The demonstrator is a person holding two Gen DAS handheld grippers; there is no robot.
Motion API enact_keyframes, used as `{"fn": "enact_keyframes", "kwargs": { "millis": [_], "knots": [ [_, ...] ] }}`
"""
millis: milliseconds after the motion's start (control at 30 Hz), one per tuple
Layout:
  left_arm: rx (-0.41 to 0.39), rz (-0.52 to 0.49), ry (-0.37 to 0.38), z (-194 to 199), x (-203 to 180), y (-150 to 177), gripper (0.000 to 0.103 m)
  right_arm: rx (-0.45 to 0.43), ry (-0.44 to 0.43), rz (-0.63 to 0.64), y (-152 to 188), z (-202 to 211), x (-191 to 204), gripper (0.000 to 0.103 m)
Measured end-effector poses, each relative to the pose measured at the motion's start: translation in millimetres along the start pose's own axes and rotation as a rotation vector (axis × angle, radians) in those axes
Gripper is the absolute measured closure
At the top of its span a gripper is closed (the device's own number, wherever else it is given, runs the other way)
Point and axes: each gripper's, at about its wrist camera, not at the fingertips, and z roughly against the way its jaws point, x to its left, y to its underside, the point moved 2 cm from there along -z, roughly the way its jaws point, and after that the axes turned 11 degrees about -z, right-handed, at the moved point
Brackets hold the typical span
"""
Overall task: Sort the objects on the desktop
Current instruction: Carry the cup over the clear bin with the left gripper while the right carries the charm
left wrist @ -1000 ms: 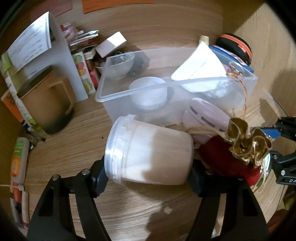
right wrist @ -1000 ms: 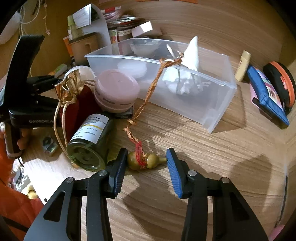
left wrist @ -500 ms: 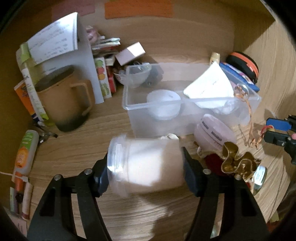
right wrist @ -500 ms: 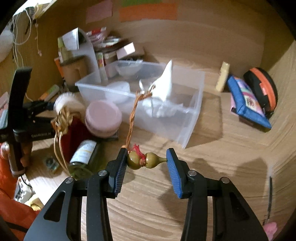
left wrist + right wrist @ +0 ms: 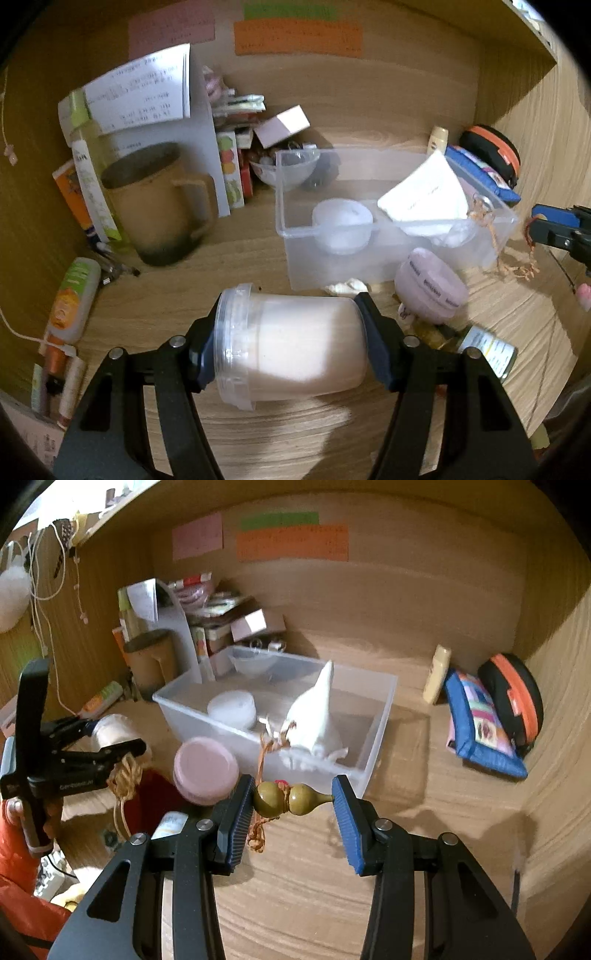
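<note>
The left tongs (image 5: 291,350) clamp a pale lidded jar (image 5: 291,350) sideways above the surface (image 5: 258,435); the right tongs (image 5: 293,812) pinch a small gourd charm (image 5: 291,799) end to end, its orange cord (image 5: 263,753) draped over the clear bin (image 5: 376,716) beyond. Best to lift each over the bin's near wall, level, before loosening, keeping the cord from snagging.

Here's a home desk nook, boxed in by wood panels: sticky notes (image 5: 291,541) on the back wall ahead, a mug (image 5: 159,206) and snack packets (image 5: 231,168) off to the left, pouches (image 5: 480,723) right, clear plastic bin (image 5: 376,716) dead ahead.
</note>
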Motion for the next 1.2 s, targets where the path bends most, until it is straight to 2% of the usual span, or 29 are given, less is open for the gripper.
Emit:
{"fn": "enact_keyframes", "kwargs": {
  "millis": [200, 700, 1000, 1200],
  "knots": [
    [-0.030, -0.002, -0.022, 10, 6, -19, 0.038, -0.043, -0.005, 0.025, -21, 3, 0, 0.063],
    [-0.066, 0.025, 0.011, 9, 28, -73, 0.038, -0.140, -0.032, 0.077, -85, -8, 7, 0.063],
    [-0.054, 0.010, 0.038, -15, 27, -98, 0.038, -0.130, -0.080, 0.075, -110, -44, 26, 0.063],
    [-0.031, 0.003, 0.065, -35, 24, -112, 0.038, -0.078, -0.120, 0.047, -109, -74, 30, 0.064]
  ]
}}
